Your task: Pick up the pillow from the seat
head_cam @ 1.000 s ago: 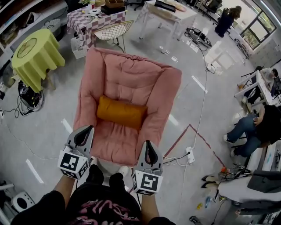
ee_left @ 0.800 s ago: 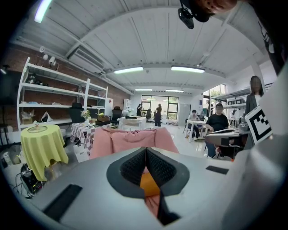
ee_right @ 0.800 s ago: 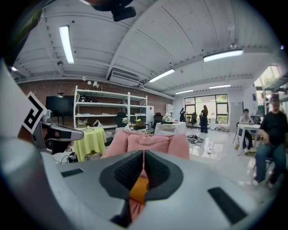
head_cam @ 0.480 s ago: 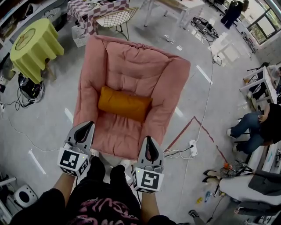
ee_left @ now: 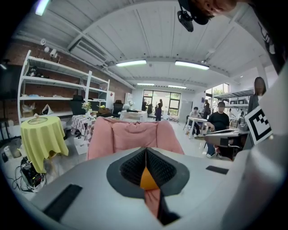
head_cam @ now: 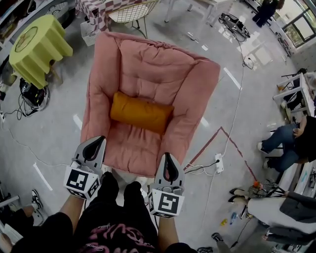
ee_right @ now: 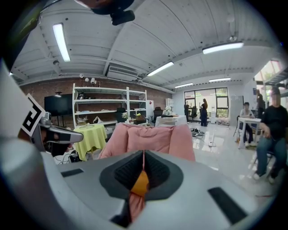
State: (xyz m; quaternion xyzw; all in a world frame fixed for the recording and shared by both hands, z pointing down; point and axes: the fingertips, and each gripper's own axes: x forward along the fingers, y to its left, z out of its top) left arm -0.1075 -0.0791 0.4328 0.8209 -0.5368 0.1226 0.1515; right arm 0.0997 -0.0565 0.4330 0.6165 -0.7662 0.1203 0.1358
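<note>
**Pillow at the back edge of the seat, both grippers empty**

Orange pillow [head_cam: 140, 112] lies crosswise on the pink armchair [head_cam: 148, 64]. It sits on the seat cushion along its rear edge, pressed against the backrest, and reaches from one padded arm to the other. Nothing touches it.

The left gripper [head_cam: 97, 142] hangs at the front left corner of the seat and the right gripper [head_cam: 167, 158] at the front right corner, both pointing toward the backrest and well apart from the pillow. In the left gripper view its fingers [ee_left: 131, 168] are pressed together with nothing between them, and a sliver of the orange pillow shows through the notch beyond. The right gripper view shows the same: its fingers [ee_right: 128, 172] meet along a thin seam, empty, with the pillow and pink cushion seen past them. The person's dark trouser legs stand between the two grippers at the front edge of the chair.

Around the armchair on the grey floor are a round table under a yellow-green cloth [head_cam: 39, 47] to the left, a wire chair [head_cam: 131, 12] behind the backrest, and a white power strip [head_cam: 218, 163] with its cable to the right.
</note>
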